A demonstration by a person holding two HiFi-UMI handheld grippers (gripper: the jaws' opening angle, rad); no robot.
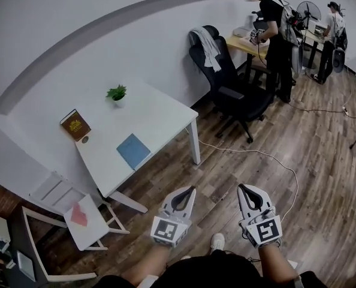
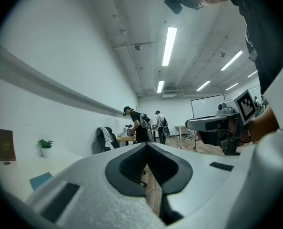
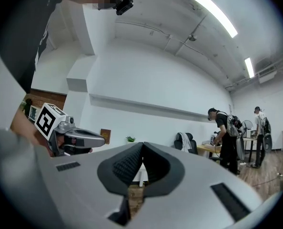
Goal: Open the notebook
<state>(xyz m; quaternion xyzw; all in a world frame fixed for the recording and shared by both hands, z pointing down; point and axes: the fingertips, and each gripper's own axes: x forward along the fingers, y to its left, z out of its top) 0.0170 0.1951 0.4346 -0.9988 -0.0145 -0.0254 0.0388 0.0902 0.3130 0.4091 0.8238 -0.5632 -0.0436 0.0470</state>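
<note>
While it's flat on tbl, blue notebook is shut.

Blue notebook: in the left gripper view only a corner shows, the rest is hidden behind the left gripper body. Brown book: cover print too small to read. Small round thing beside it, possibly a cap, too small to tell. Both forearms are cut off by the head view's bottom edge. White furniture piece at lower left is partly cut off. Items on the far desk are too small, and part hidden by a person. In the right gripper view, the white table is mostly hidden behind the right gripper.
</note>
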